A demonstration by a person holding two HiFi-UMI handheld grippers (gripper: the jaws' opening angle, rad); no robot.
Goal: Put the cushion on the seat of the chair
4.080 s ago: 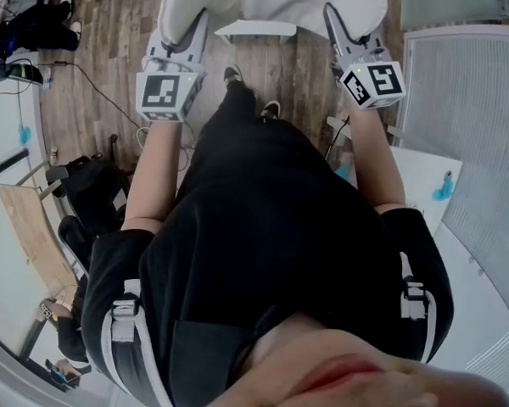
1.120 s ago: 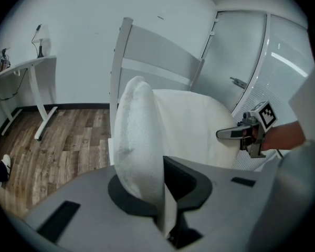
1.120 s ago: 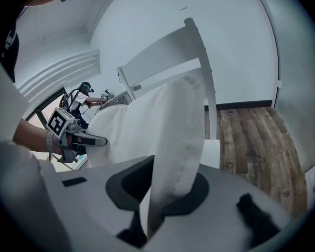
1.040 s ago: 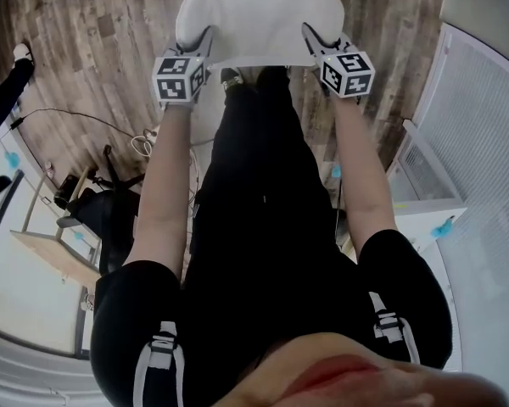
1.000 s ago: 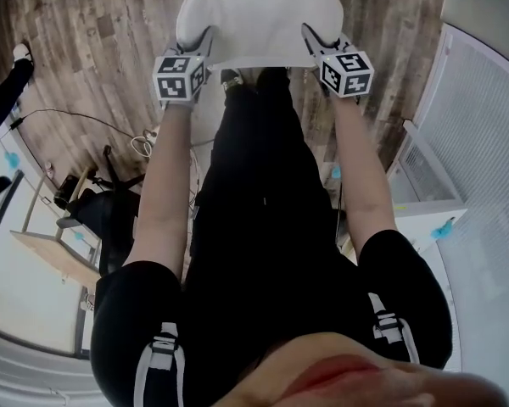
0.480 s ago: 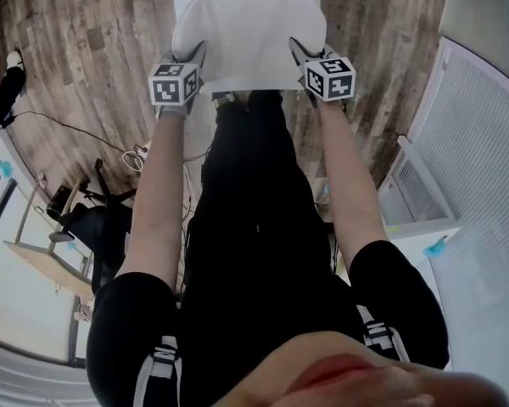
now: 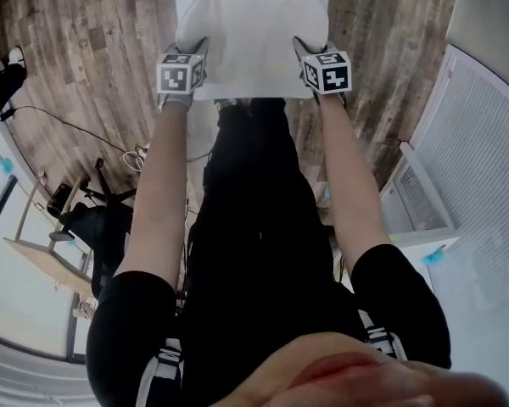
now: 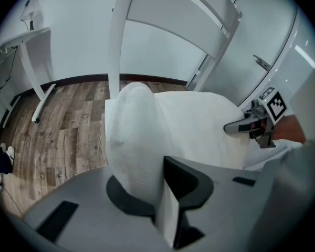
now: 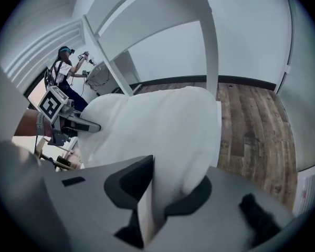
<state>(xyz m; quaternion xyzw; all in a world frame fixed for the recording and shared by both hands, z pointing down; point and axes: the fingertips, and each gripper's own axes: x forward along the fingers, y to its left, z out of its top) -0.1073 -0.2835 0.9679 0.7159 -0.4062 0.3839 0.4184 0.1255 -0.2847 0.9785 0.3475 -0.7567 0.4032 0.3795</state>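
Observation:
The white cushion [image 7: 253, 32] lies spread over the seat of the white chair [image 7: 253, 92], whose front edge shows as a strip below it. My left gripper [image 7: 200, 51] holds the cushion's near left edge and my right gripper [image 7: 300, 49] the near right edge. In the left gripper view the cushion [image 8: 139, 140] bulges up from between the jaws of the left gripper [image 8: 147, 193], under the chair's backrest [image 8: 173, 9]. The right gripper view shows the cushion [image 9: 163, 125] pinched the same way in the right gripper [image 9: 168, 193]. Both pairs of jaws are opening, the cushion still between them.
Wooden floor [image 7: 85, 32] surrounds the chair. A white cabinet [image 7: 416, 214] stands at the right, cables [image 7: 110, 134] and a black office chair [image 7: 89, 223] at the left. A white table leg [image 8: 34, 83] stands left of the chair. Another person [image 9: 63, 62] stands far off.
Both grippers have come down together with the cushion, which has sunk from above the chair to spread over its seat.

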